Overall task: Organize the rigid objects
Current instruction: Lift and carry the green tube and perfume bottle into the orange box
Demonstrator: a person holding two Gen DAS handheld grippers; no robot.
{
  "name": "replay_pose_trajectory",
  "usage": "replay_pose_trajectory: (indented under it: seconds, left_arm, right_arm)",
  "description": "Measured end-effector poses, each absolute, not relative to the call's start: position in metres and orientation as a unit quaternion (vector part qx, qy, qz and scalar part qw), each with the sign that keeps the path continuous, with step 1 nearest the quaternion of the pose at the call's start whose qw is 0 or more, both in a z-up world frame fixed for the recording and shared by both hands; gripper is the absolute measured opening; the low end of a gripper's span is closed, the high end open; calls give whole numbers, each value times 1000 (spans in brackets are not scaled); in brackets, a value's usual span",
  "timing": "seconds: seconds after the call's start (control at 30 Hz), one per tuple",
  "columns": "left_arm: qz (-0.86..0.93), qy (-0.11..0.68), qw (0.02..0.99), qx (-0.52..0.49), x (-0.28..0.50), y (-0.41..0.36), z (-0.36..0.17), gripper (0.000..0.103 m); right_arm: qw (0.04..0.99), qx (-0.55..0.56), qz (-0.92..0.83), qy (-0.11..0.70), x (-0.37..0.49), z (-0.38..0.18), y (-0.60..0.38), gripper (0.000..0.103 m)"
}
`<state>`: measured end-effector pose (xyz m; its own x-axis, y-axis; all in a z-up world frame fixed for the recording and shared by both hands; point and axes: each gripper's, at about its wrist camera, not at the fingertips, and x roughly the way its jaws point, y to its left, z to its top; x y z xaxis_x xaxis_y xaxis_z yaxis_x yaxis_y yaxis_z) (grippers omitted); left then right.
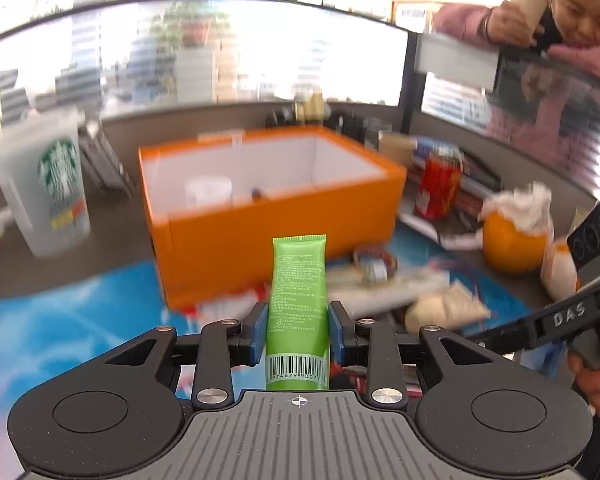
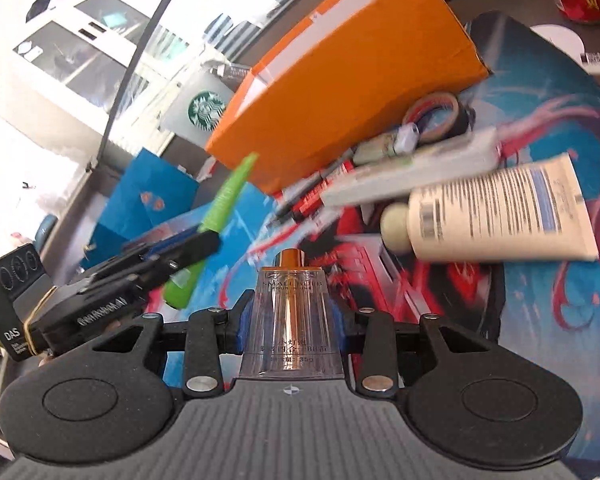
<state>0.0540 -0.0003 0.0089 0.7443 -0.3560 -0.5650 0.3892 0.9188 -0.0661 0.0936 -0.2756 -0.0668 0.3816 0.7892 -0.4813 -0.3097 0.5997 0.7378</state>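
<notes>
My left gripper is shut on a green tube, which stands upright between the blue pads, barcode end toward the camera. Behind it sits an open orange box with a white inside and a small white item in it. My right gripper is shut on a clear bottle with a gold core. In the right wrist view the left gripper shows at the left holding the green tube, in front of the orange box. The right gripper's body shows at the right edge of the left wrist view.
A Starbucks cup stands left of the box. A red can, oranges and loose packets lie to the right. A white tube, a flat white box and a tape roll lie on the colourful mat. A person leans at the upper right.
</notes>
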Motion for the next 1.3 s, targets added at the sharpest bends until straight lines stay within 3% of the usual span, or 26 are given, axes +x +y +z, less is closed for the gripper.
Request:
replay_pose_trajectory:
  seconds: [0.57,1.3]
  left_arm:
    - [-198,269,943,2,128,-11,76,30]
    - [-147,361,920,-31,264,-43,25,30]
  right_arm:
    - [800,310,360,365,163,10,-296,35]
    - [815,313,288,393,307,-2,-288,35]
